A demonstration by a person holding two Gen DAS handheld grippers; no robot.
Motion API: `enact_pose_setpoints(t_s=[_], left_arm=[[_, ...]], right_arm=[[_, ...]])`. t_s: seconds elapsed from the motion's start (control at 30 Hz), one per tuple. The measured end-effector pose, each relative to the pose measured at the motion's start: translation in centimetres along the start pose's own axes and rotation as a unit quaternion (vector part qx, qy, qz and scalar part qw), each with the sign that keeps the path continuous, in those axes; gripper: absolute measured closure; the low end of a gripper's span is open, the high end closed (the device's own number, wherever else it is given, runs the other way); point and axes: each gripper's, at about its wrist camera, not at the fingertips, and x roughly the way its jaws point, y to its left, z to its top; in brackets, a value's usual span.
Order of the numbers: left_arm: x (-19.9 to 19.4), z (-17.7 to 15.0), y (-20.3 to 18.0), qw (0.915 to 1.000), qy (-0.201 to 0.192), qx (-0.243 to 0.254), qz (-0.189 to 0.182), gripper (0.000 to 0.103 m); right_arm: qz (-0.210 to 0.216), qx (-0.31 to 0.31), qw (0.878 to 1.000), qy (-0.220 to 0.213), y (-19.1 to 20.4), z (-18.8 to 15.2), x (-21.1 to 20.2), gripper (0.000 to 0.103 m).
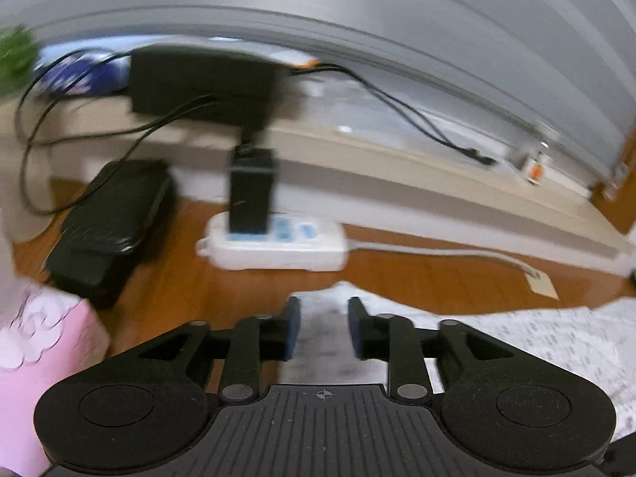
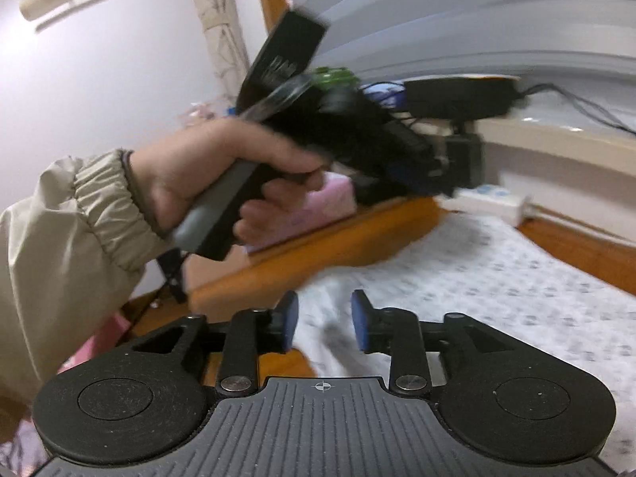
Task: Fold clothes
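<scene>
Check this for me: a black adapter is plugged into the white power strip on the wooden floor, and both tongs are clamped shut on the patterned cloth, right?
Not quite. The black adapter is plugged into the white power strip on the wooden floor, but neither the left tongs nor the right tongs are clamped: each wrist view shows them open over the patterned cloth.

White patterned garment lies spread on wooden floor.

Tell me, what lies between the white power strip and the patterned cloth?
In the left wrist view, only bare wooden floor lies between the power strip and the cloth.
</scene>
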Motion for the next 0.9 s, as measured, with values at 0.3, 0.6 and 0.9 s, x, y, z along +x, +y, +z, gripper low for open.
enact_pose_setpoints(t_s=[0.3,0.6,0.9], left_arm=[[-0.6,0.0,-1.9,0.9995,-0.026,0.017,-0.007,0.033],[1.7,-0.2,-11.1,0.9945,-0.033,0.077,-0.064,0.021],[7.5,-1.7,-23.7,0.9812,0.0,0.119,-0.152,0.02]], right_arm=[[-0.029,-0.022,0.996,0.075,-1.5,-1.6,2.6,0.064],[-0.066,-0.023,0.996,0.048,-3.0,-2.4,-4.7,0.061],[-0.219,0.005,0.975,0.042,-8.8,-6.8,-20.1,0.058]])
